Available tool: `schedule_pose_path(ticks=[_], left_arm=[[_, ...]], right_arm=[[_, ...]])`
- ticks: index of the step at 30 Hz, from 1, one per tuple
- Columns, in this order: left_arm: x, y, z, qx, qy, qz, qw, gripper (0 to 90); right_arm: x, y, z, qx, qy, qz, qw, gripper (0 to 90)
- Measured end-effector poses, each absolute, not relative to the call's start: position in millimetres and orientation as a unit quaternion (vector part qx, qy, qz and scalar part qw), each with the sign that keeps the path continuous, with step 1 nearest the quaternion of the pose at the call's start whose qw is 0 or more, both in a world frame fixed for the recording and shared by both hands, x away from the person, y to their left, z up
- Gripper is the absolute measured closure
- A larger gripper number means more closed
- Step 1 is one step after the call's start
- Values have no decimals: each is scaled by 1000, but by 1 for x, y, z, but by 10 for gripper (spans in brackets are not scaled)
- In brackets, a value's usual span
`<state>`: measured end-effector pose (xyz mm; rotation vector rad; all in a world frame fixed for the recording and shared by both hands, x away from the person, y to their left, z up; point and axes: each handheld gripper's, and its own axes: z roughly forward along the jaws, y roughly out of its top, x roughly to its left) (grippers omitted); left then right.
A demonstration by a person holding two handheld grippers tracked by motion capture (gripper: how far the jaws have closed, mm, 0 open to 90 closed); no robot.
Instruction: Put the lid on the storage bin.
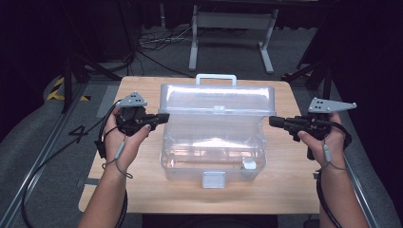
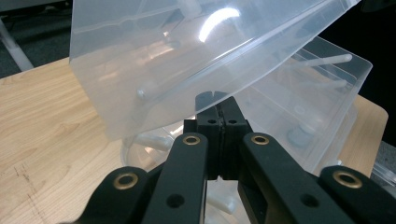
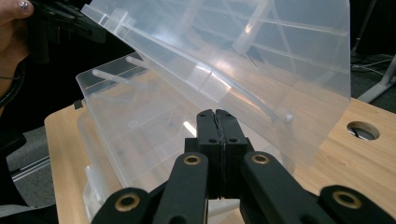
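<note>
Clear plastic is forming the storage box (image 1: 212, 142) sitting in the middle of the wooden table (image 1: 294, 185), its lid (image 1: 218, 97) standing raised and a white handle (image 1: 216, 78) showing at the far side. Both grippers are pointing inward at it from either side. Left gripper (image 1: 164, 117) is keeping its jaws pressed together on nothing, its tip just under the lid's edge. Right gripper (image 1: 273, 121) is likewise closed and empty, near the lid's other end.
</note>
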<state>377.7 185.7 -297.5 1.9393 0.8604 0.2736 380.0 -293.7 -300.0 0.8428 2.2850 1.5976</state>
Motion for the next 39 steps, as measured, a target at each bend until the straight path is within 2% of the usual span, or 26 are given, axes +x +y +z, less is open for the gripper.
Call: schedule_pose_path(ticks=[17,39], left_arm=[[367,188,-295,809,345,102,465,900],[361,187,-300,834,358,71,413,900]], right_arm=[[377,-292,-299,285,801,518,96,900],[374,-286,-301,282,841,456,69,898]])
